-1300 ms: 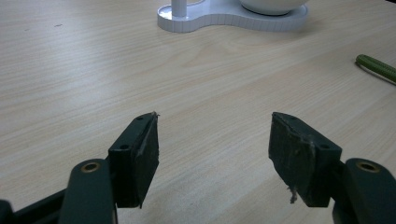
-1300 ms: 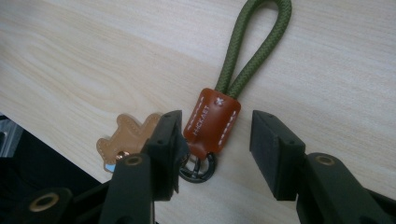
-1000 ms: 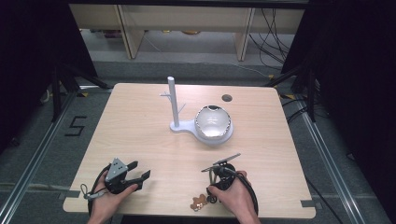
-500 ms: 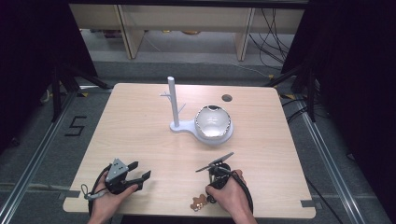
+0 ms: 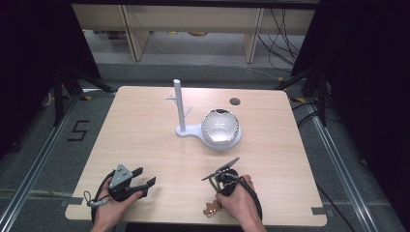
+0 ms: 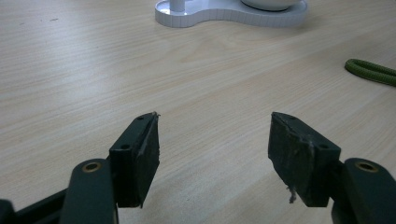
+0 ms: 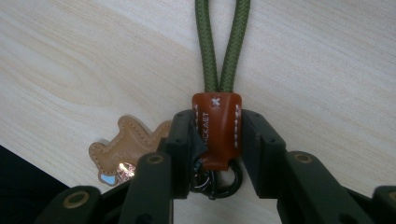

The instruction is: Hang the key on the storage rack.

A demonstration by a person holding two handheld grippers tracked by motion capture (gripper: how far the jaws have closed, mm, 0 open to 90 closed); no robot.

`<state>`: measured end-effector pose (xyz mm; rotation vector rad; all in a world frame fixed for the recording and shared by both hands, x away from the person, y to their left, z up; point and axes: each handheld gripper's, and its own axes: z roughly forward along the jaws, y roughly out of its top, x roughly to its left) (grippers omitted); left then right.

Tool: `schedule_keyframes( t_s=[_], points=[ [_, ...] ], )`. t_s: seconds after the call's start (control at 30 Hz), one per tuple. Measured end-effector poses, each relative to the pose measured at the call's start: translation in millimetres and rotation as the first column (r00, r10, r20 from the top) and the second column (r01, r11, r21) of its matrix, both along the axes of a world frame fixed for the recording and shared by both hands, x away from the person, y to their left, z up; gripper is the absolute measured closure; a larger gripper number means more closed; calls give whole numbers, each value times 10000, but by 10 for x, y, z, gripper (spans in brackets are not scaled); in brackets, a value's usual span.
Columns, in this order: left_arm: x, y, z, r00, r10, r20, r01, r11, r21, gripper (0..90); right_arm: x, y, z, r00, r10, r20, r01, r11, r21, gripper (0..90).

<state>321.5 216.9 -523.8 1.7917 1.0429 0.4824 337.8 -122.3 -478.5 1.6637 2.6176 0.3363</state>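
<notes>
Leather tab (image 7: pixel 217 130): brown, white-stitched, pinched between the right gripper's (image 7: pixel 217 140) jaws at the table's (image 5: pixel 145 130) near edge.
Cord loop (image 7: pixel 222 44): green, ran from the tab across the wood.
Charm (image 7: pixel 123 149): tan leather, lay beside the jaws.
Left gripper (image 6: pixel 212 149): jaws spread, nothing between them.
Stand (image 5: pixel 181 113): white, mid-table, with bowl (image 5: pixel 221 126) on its base.

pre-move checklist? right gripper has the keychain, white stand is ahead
1. Right gripper shut on the brown leather tab of the green cord keychain: ok.
2. Green cord loop free, untangled: ok.
3. Tan leather charm lying on the table, clear of the jaws: ok.
4. Left gripper open, nothing between its jaws: ok.
5. White peg stand upright, pegs bare: ok.
6. Bare table between the right gripper and the stand: ok.
</notes>
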Motion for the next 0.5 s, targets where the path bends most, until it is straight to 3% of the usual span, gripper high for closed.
schedule_keyframes(
  t_s=[0.07,0.1,0.17,0.37,0.4,0.5],
  points=[
    [-5,0,4,10000,42,14,-42,10000,76,335,-4,19,7,9998,-165,-85,166,9998,55,662],
    [-3,5,7,10000,-20,63,19,9999,152,335,11,-3,-4,9997,226,125,-225,9997,-27,646],
    [4,12,6,9999,-105,128,103,9998,171,335,6,9,-6,10000,-9,-87,13,9988,495,644],
    [-5,4,6,10000,-27,80,26,9999,156,336,-20,52,14,9991,405,-99,-402,9987,303,666],
    [-4,7,6,9999,-81,82,80,9998,156,336,-26,67,18,9980,632,81,-628,9971,-424,674],
    [-8,2,0,10000,-6,-10,6,10000,-6,336,-38,83,18,9979,628,150,-620,9969,-484,679]
  ],
)
